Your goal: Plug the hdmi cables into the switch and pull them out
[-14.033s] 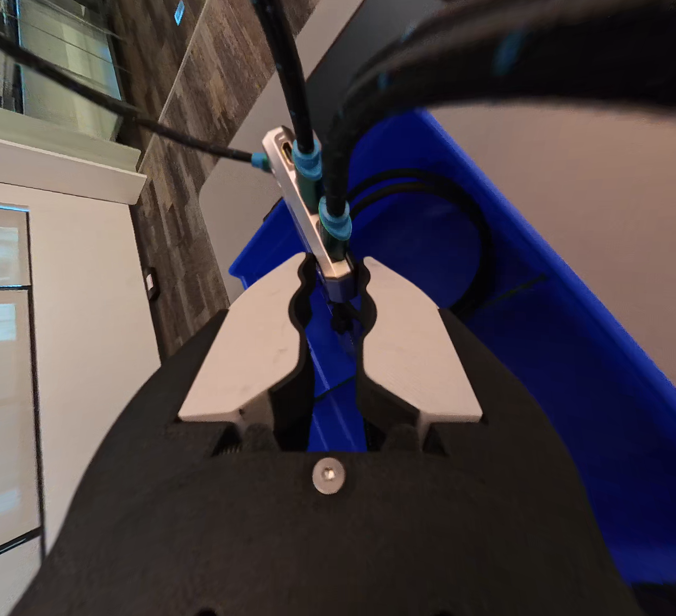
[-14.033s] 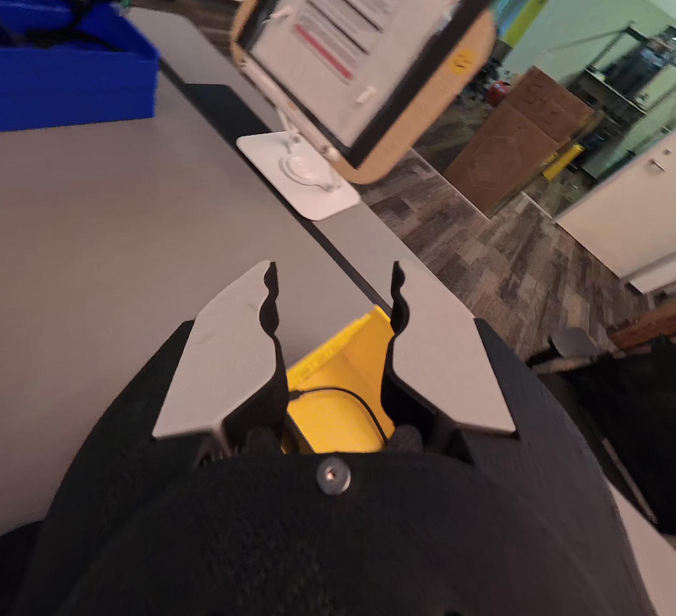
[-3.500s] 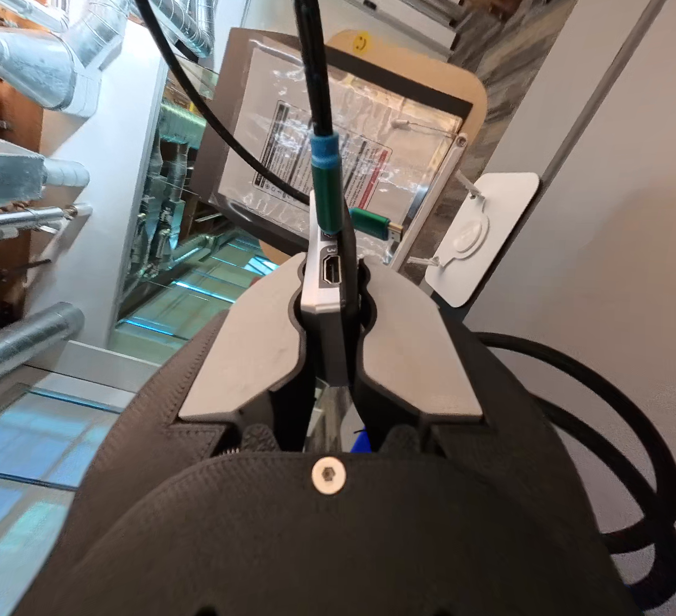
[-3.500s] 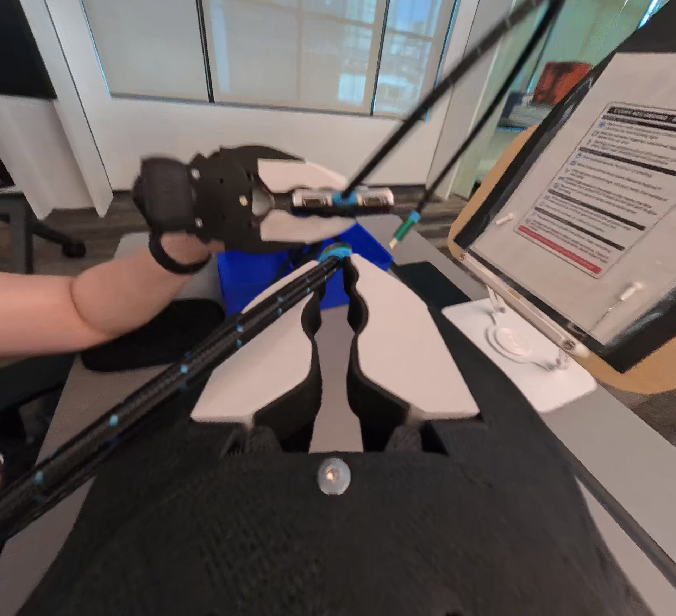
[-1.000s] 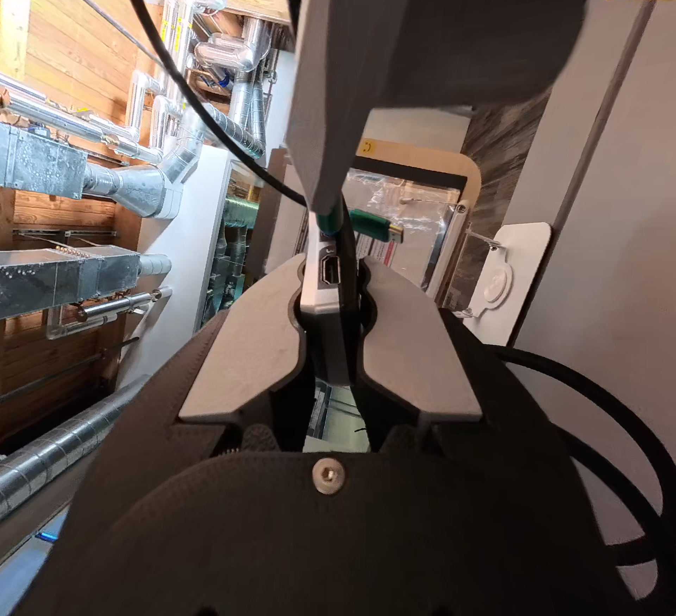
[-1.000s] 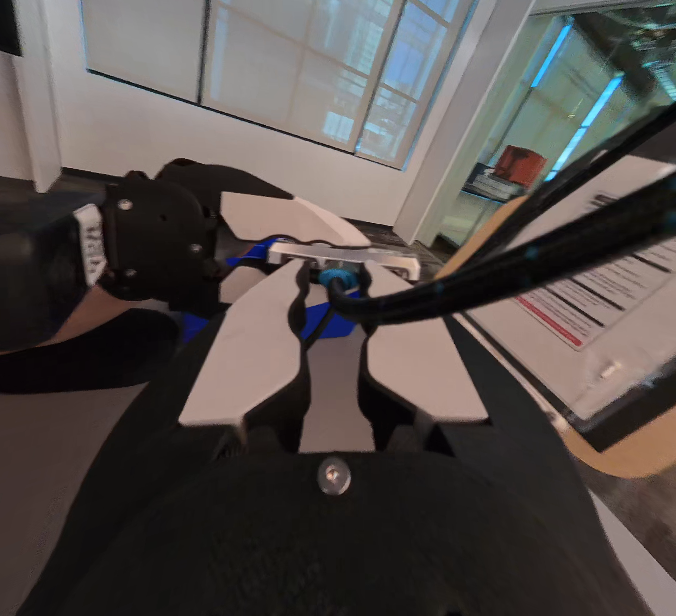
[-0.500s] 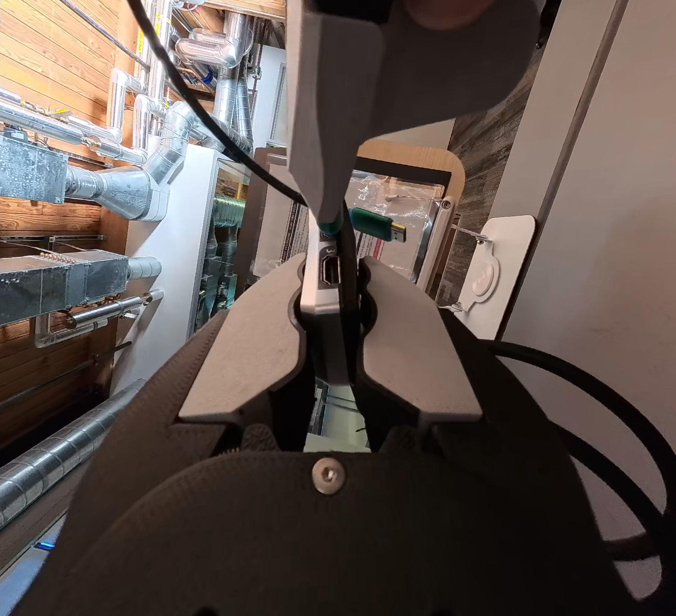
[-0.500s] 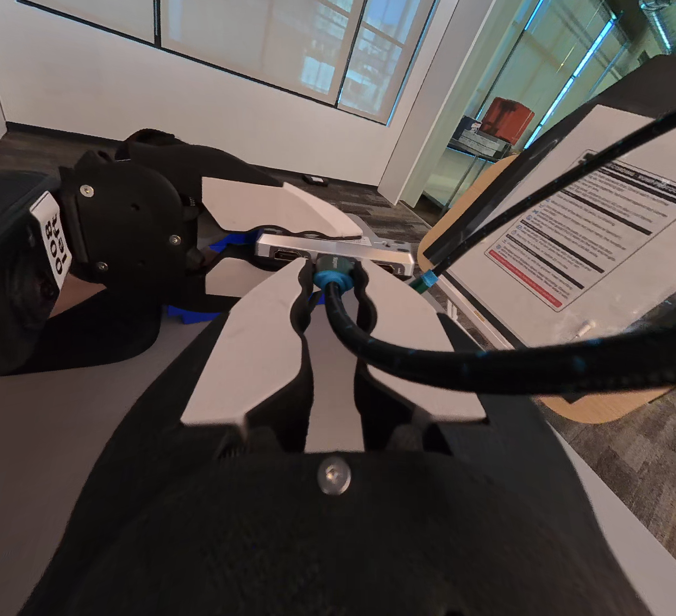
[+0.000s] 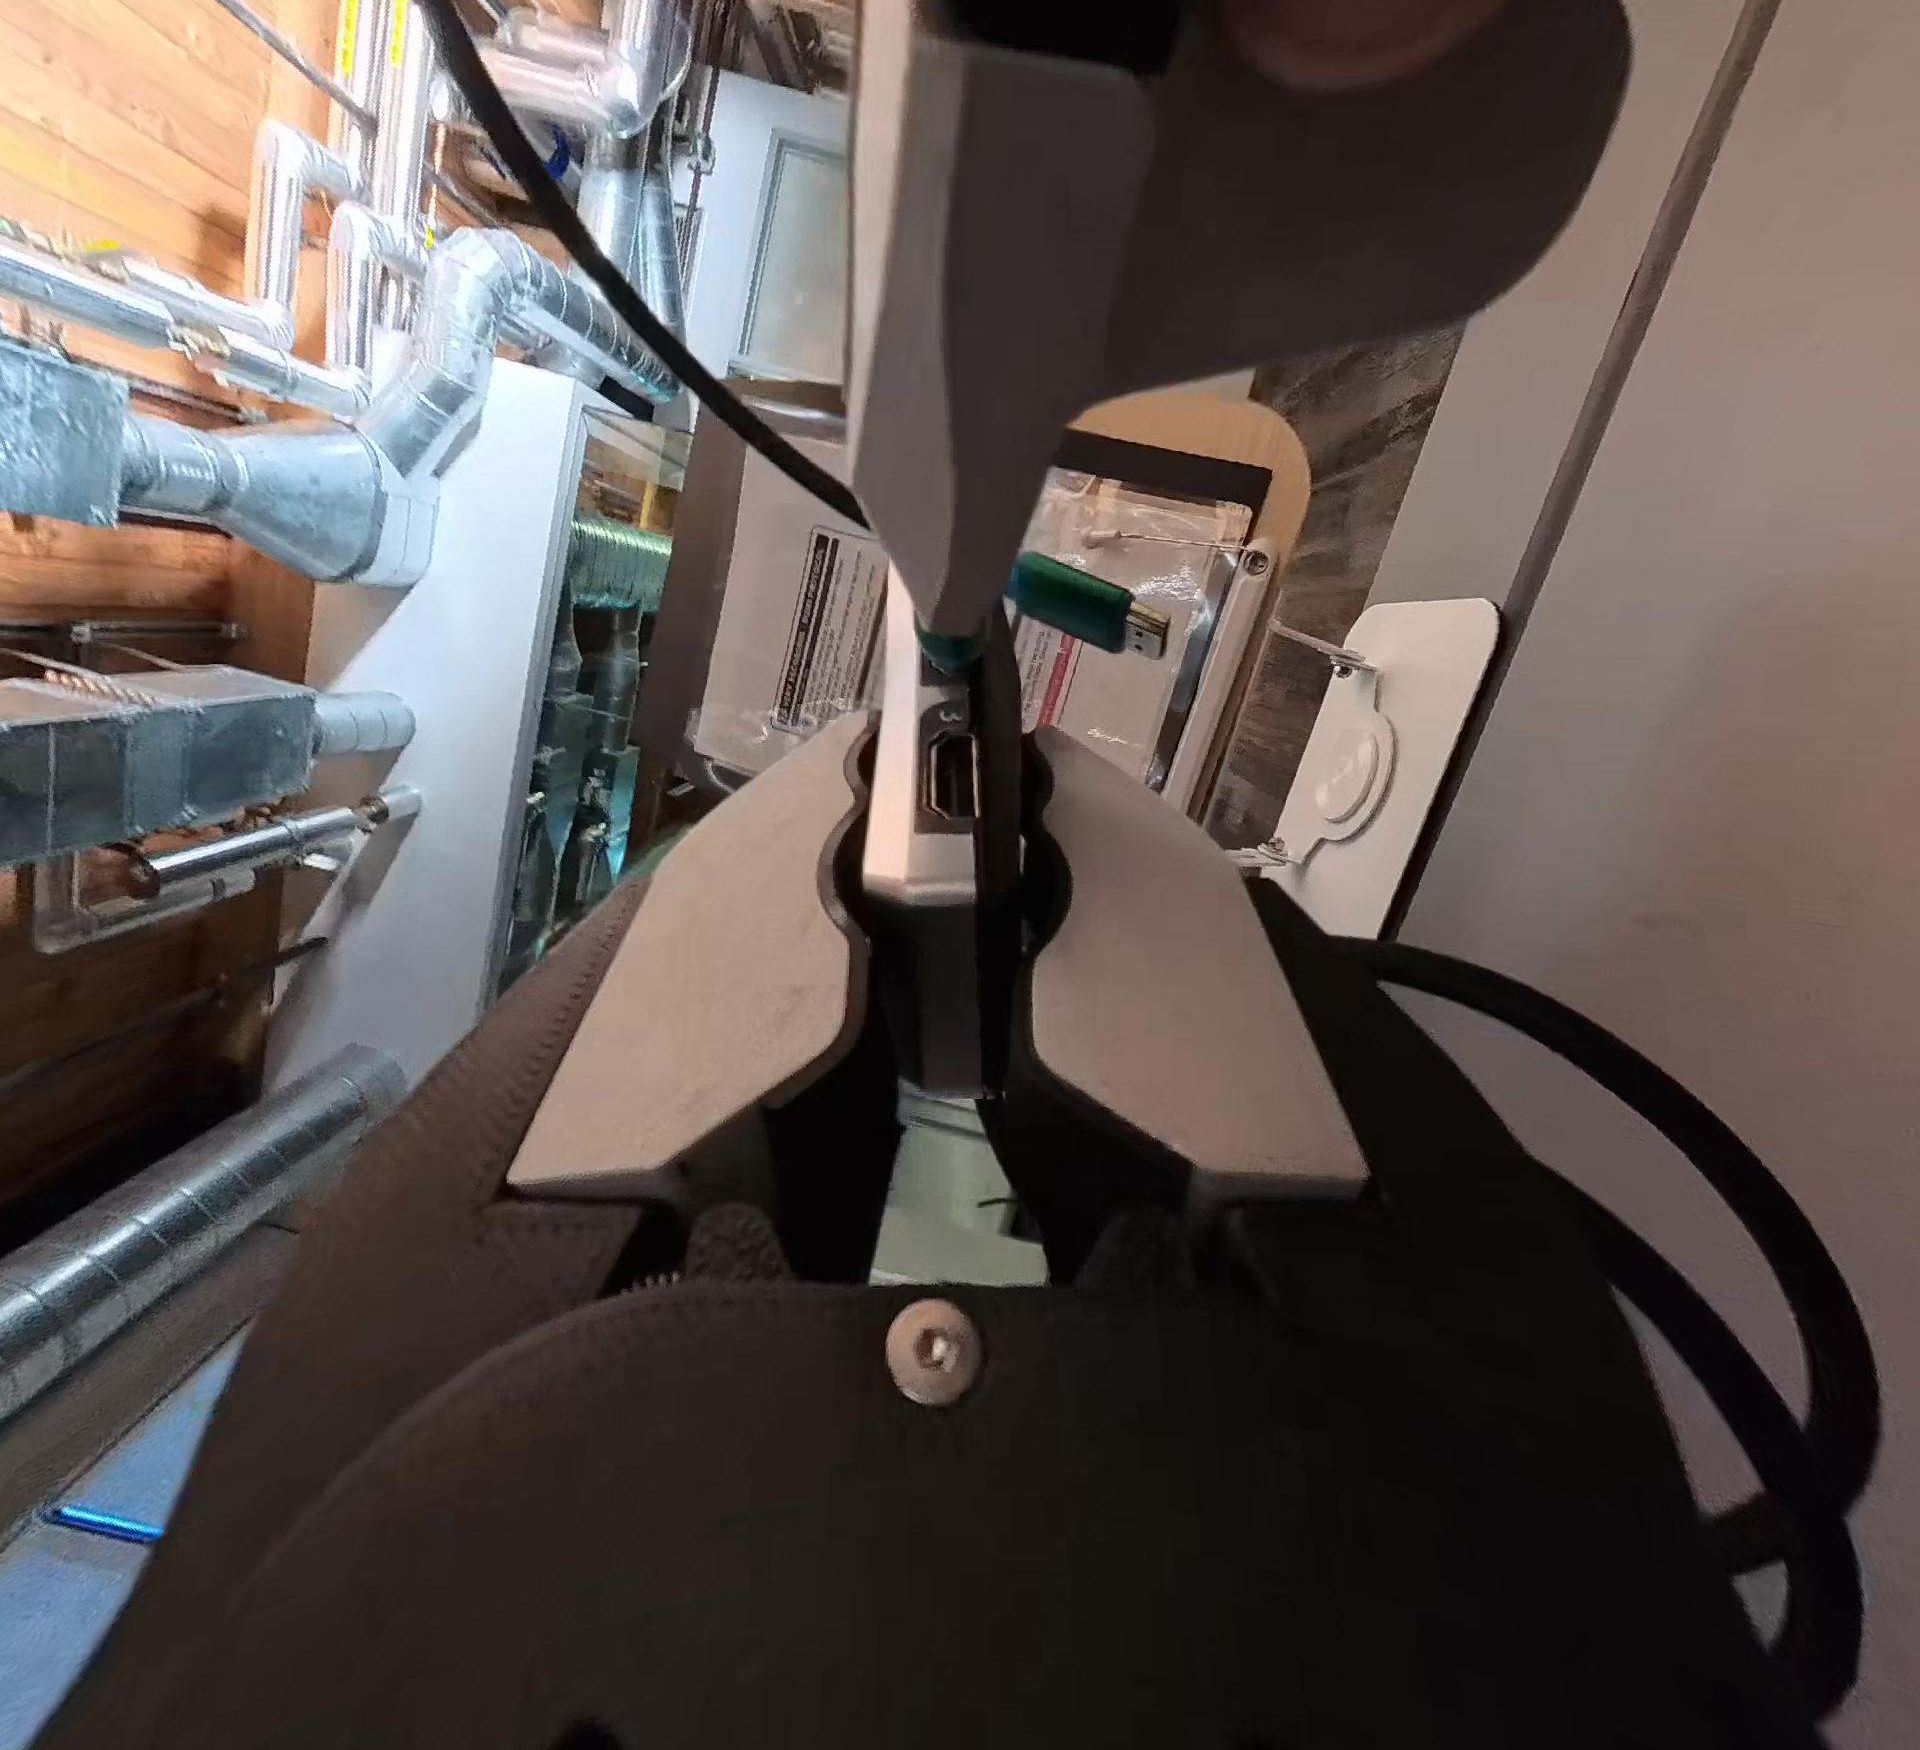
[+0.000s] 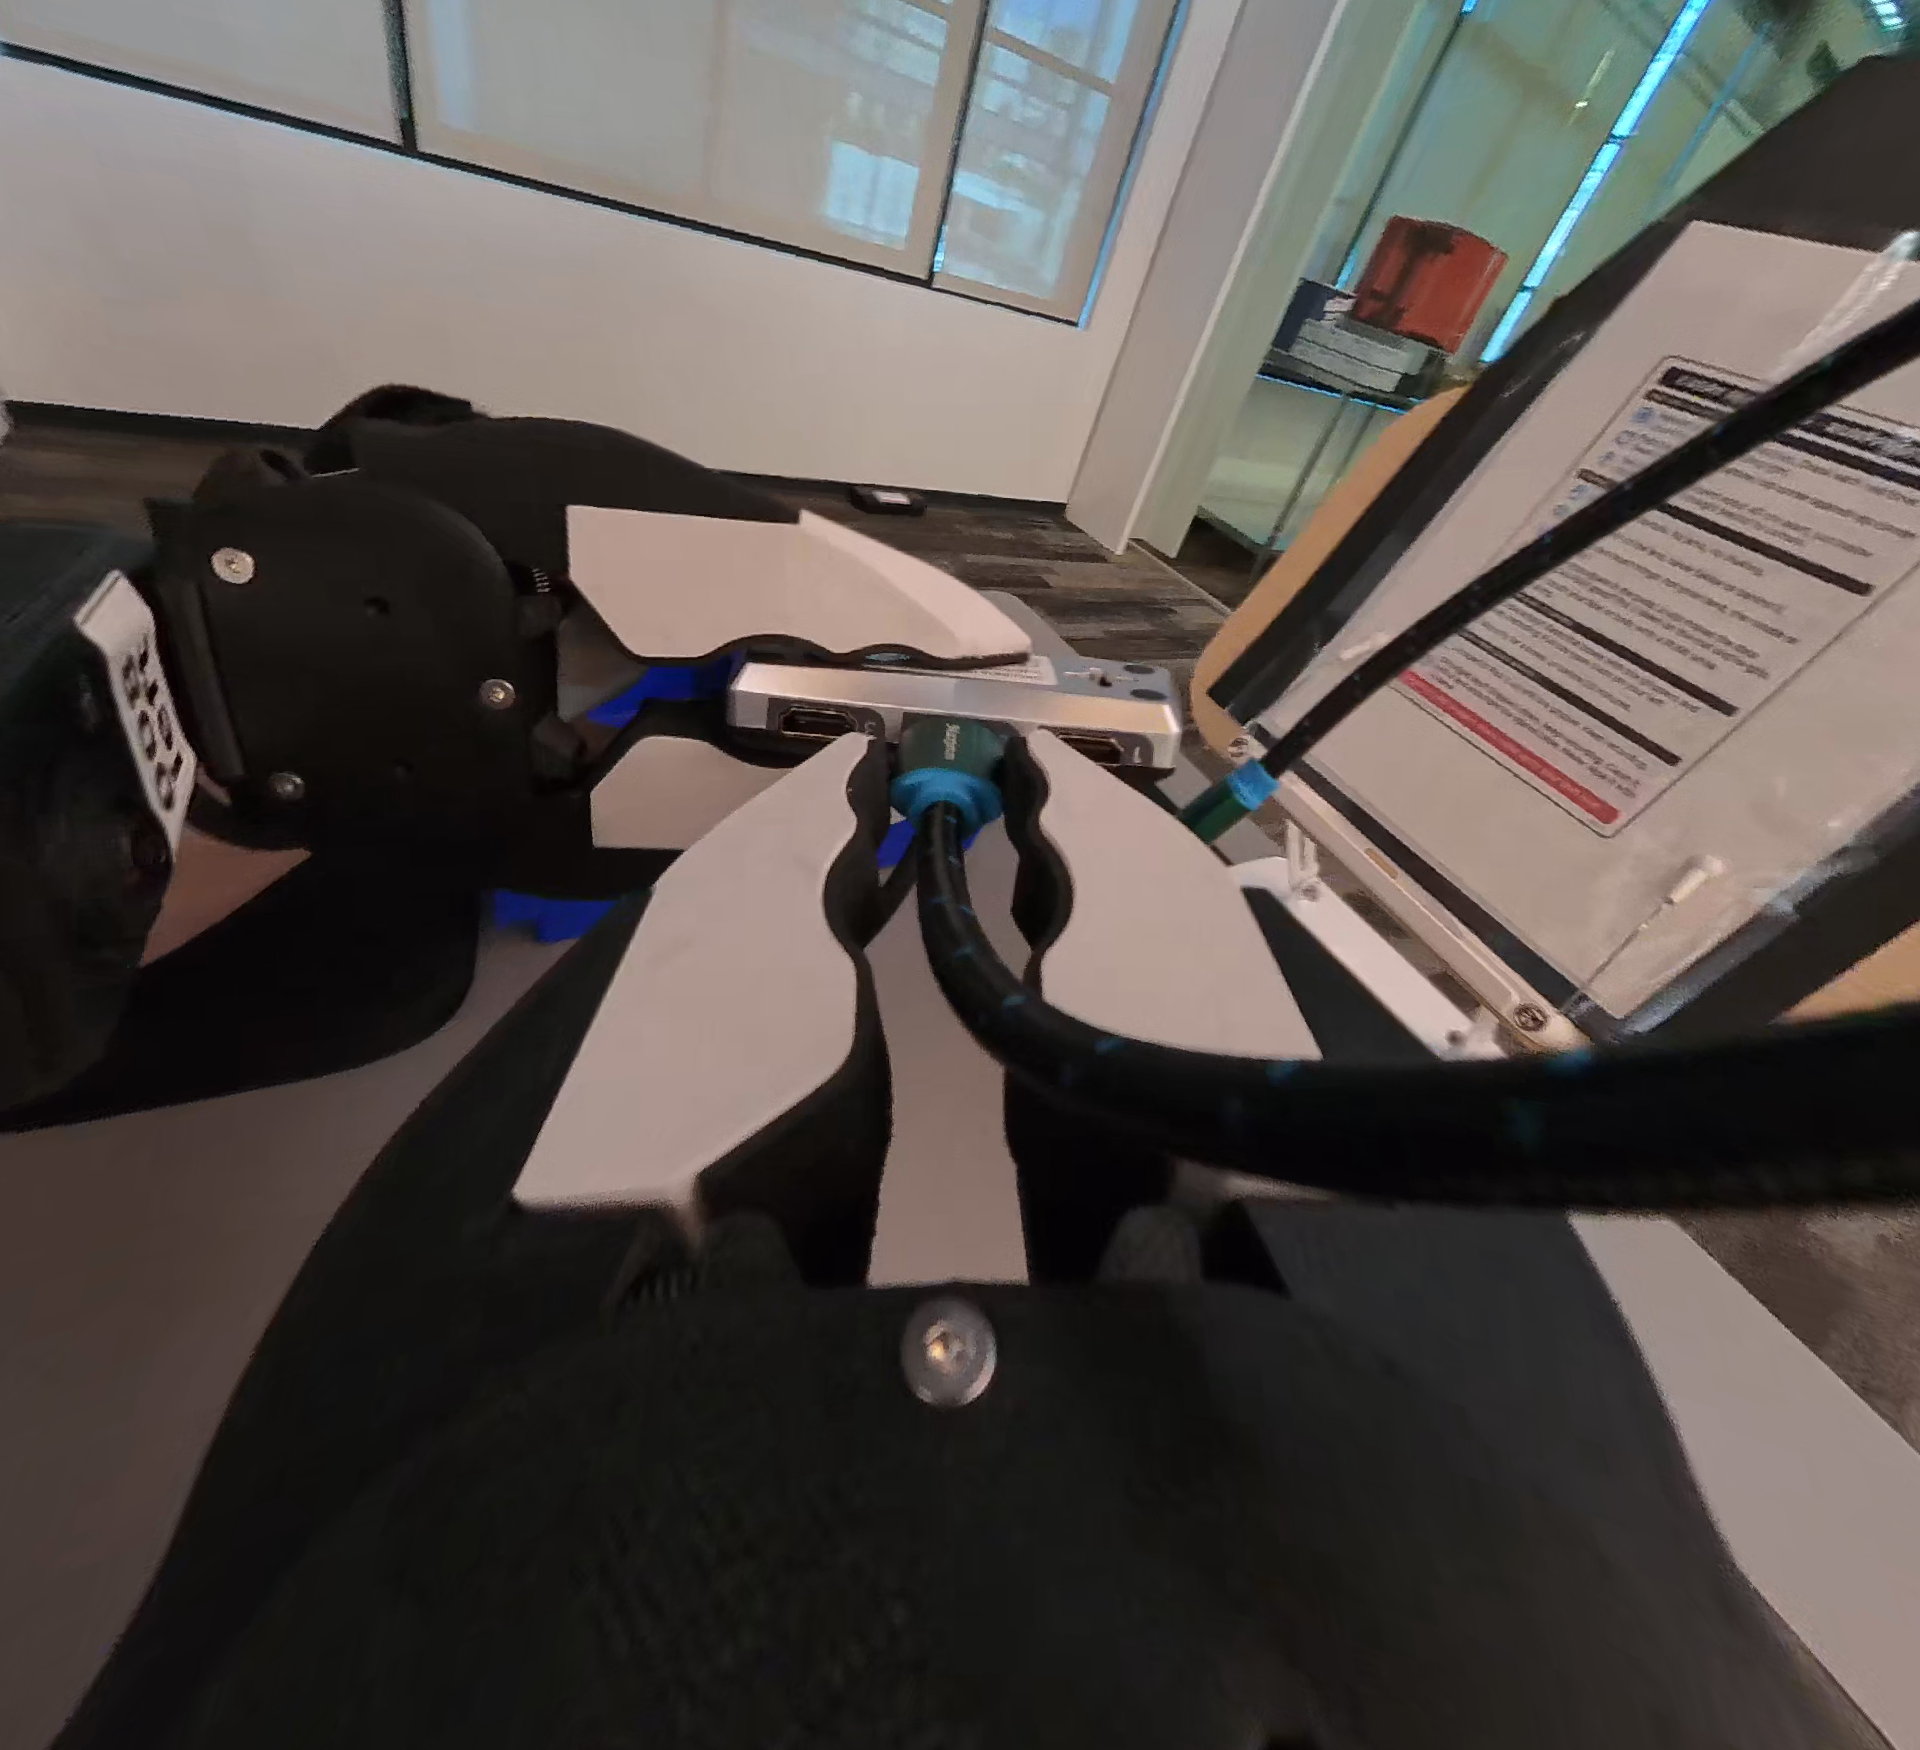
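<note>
Switch [image 10: 956,698], pinched flat in the left gripper [image 10: 790,713] above the desk, lies crosswise to the right gripper [image 10: 940,791], whose fingers clamp a green HDMI plug [image 10: 951,750] pointing straight into its middle port, apparently seating.

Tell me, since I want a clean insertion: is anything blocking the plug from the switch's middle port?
Nothing visible does. The right gripper holds the green plug right at the silver switch, between two empty ports; whether it is fully seated cannot be told.

Framed instruction sheet [image 10: 1621,661] on white stand base [image 9: 1382,734], silver ceiling ducts [image 9: 260,474], blue bin [image 10: 644,692]
</note>
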Available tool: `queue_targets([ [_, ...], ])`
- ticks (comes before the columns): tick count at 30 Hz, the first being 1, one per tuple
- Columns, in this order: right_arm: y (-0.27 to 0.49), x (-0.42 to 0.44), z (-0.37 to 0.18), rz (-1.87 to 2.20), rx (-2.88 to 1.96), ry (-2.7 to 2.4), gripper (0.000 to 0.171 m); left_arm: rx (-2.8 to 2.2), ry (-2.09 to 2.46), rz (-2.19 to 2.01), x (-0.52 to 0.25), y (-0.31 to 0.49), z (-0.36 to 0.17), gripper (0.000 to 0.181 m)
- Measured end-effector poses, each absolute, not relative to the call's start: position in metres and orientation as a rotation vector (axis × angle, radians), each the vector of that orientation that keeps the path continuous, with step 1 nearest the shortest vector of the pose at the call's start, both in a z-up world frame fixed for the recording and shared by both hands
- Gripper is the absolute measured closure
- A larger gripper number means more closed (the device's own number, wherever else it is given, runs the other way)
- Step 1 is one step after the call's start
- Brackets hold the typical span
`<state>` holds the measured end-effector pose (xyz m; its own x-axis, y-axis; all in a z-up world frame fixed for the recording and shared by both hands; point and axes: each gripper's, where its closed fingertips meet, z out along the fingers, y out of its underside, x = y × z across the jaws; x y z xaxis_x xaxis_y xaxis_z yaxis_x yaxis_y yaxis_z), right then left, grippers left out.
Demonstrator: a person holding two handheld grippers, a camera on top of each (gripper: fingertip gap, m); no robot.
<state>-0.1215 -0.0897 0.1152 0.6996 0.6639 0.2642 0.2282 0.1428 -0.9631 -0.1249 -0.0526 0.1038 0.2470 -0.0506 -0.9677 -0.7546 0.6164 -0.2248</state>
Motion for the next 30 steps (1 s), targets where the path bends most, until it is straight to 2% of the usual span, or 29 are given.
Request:
queue_targets([
  [5,-0.086,-0.124,0.113,0.263,-1.449,-0.75,0.149,-0.839,1.237,0.548,-0.127,-0.047,0.102,0.158],
  [12,-0.084,-0.12,0.11,0.471,-1.489,-0.72,0.149,-0.841,1.24,0.583,-0.125,-0.046,0.101,0.157],
  [18,-0.08,-0.122,0.107,0.331,-1.508,-0.68,0.149,-0.867,1.253,0.568,-0.126,-0.04,0.096,0.158],
  [22,-0.083,-0.12,0.11,0.542,-1.517,-0.658,0.149,-0.862,1.249,0.584,-0.126,-0.045,0.099,0.158],
  [30,-0.08,-0.12,0.107,0.397,-1.523,-0.712,0.149,-0.88,1.277,0.58,-0.125,-0.042,0.094,0.158],
])
